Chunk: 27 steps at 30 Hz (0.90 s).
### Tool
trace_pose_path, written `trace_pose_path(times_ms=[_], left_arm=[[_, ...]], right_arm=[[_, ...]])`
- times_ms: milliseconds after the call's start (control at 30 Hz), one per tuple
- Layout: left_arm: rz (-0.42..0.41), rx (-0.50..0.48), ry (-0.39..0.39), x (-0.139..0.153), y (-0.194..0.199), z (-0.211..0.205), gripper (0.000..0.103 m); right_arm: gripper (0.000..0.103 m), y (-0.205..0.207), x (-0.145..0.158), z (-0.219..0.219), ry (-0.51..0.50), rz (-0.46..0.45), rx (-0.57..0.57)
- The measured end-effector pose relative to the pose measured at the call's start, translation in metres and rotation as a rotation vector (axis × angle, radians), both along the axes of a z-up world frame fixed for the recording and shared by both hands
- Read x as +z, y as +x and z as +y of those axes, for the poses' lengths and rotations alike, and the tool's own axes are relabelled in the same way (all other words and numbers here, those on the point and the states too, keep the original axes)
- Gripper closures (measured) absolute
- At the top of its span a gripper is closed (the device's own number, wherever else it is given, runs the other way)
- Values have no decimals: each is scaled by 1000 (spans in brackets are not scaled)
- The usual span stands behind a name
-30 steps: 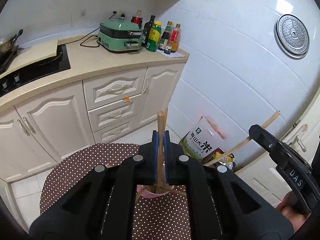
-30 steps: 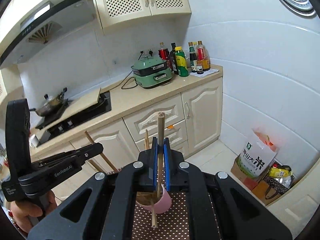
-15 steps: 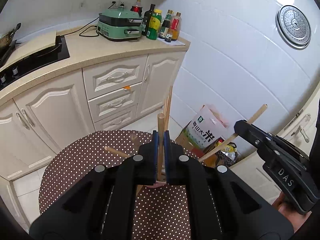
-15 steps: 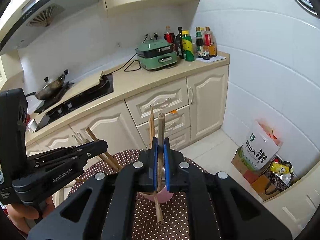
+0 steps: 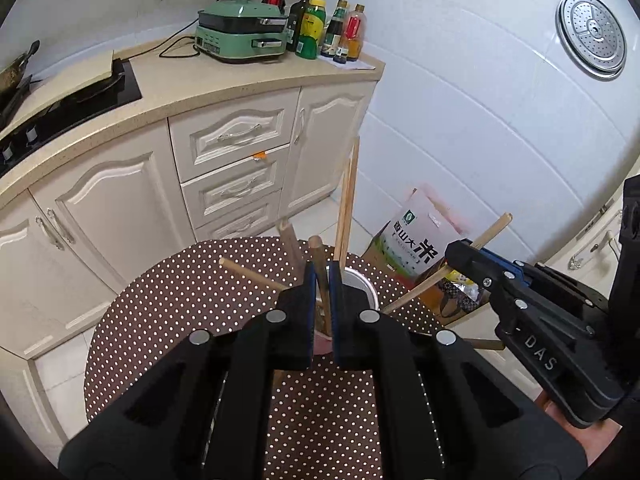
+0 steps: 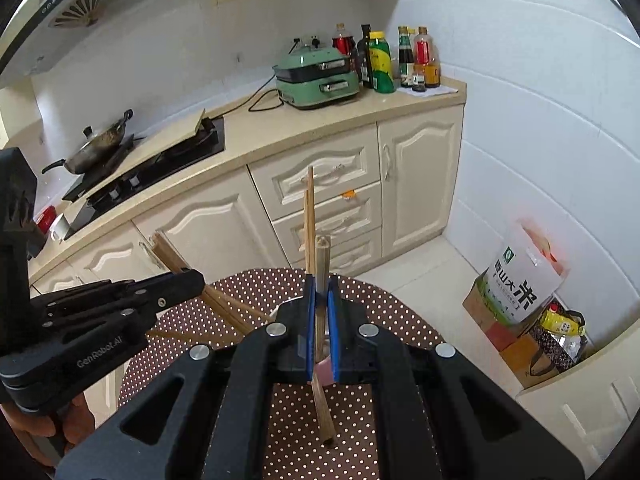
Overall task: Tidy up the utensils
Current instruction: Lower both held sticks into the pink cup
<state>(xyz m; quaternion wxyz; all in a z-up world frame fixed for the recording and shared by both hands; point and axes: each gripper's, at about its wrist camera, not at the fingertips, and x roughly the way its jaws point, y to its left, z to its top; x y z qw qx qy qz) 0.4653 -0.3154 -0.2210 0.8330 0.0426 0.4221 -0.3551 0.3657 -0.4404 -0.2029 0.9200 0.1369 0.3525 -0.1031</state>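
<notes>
Pink cup (image 5: 360, 286) at table (image 5: 160, 304) centre, upright chopsticks (image 5: 346, 200) inside, loose chopstick (image 5: 252, 276) lying at 9 o'clock. Left gripper (image 5: 321, 308) clamped tight on a wooden chopstick (image 5: 320, 264) above cup. Right gripper (image 6: 320, 328) at 3 o'clock, pinched closed on another stick (image 6: 321, 264).

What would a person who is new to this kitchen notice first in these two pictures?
Most striking are the two hand-held grippers: the left hand-held gripper and the right hand-held gripper each clamp a wooden chopstick over a pink cup that already holds chopsticks. The cup stands on a brown polka-dot table. Behind, a green electric cooker sits on the counter beside sauce bottles.
</notes>
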Motion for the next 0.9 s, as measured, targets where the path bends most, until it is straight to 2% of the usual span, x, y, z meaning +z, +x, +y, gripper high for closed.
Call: trace_pose_path(times_ms=[300,733,900], left_arm=[[23,-8,20,-6,1,3,96],[41,-2,24,-5,-3,6,95],[51,0,26,-6,-5,10,94]], right_arm=[[98,3,-9,0,25,29,-3],[94,1,-1,2,83,24,-23],[82,-4,3,5,92,15,-34]])
